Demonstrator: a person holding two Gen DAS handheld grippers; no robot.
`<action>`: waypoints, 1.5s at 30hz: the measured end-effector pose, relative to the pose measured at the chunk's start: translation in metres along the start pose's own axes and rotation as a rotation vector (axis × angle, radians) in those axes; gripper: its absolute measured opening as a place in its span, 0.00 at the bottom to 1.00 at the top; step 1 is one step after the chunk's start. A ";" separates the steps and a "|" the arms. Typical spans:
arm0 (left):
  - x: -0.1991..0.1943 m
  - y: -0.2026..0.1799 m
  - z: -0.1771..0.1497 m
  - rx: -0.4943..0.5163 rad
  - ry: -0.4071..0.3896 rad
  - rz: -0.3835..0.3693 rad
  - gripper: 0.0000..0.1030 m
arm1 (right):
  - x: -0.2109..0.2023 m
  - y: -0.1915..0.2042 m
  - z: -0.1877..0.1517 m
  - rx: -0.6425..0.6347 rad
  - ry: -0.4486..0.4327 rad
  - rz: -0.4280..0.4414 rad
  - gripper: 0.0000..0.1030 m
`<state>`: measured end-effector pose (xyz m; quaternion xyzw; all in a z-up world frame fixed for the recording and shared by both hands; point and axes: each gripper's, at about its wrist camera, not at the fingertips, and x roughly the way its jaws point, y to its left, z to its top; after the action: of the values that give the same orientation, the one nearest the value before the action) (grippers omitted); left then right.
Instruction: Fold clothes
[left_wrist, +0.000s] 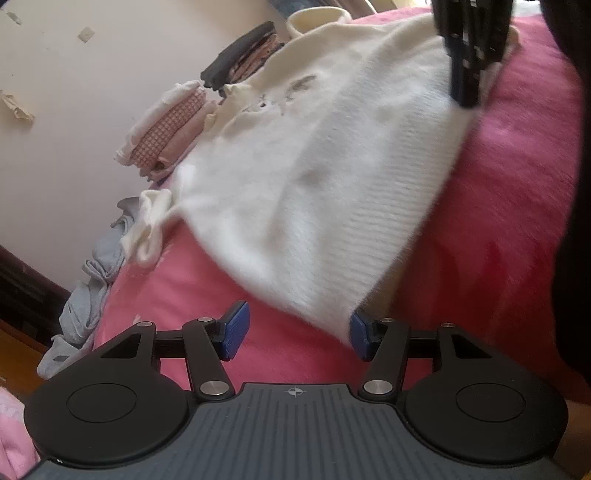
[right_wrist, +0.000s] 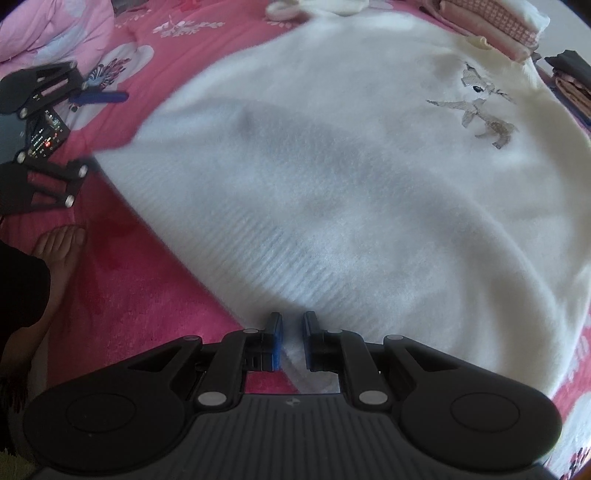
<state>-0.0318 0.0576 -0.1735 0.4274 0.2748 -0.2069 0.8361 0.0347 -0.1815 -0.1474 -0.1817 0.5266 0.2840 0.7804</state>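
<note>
A fluffy white sweater (left_wrist: 295, 177) lies spread flat on the pink bedspread (left_wrist: 498, 221), with a grey patchwork motif (right_wrist: 476, 107) on its chest. My left gripper (left_wrist: 297, 334) is open just off the sweater's hem corner; the corner brushes its right blue pad (left_wrist: 359, 338) and nothing is between the fingers. In the right wrist view the left gripper (right_wrist: 110, 129) shows open at that same corner. My right gripper (right_wrist: 293, 341) is shut on the sweater's ribbed hem (right_wrist: 295, 280), white fabric pinched between its pads. From the left wrist view the right gripper (left_wrist: 466, 98) sits at the hem's far end.
Folded stacks stand along the wall: a pink checked pile (left_wrist: 166, 129) and a dark pile (left_wrist: 240, 55). A crumpled grey garment (left_wrist: 92, 277) hangs off the bed edge. A cream item (left_wrist: 317, 18) lies beyond the collar. A person's bare foot (right_wrist: 59, 251) rests on the bedspread.
</note>
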 end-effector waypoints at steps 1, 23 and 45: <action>-0.001 0.002 -0.001 -0.021 0.012 -0.006 0.54 | 0.001 0.000 0.000 0.000 0.000 0.000 0.13; 0.038 0.051 0.015 -0.503 0.073 -0.079 0.53 | 0.003 0.005 0.002 -0.007 0.000 -0.022 0.13; 0.071 0.057 0.012 -0.463 -0.001 0.083 0.58 | 0.003 0.011 0.000 -0.001 0.003 -0.043 0.14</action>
<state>0.0585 0.0707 -0.1784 0.2352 0.2968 -0.1038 0.9197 0.0285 -0.1717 -0.1495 -0.1936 0.5236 0.2672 0.7855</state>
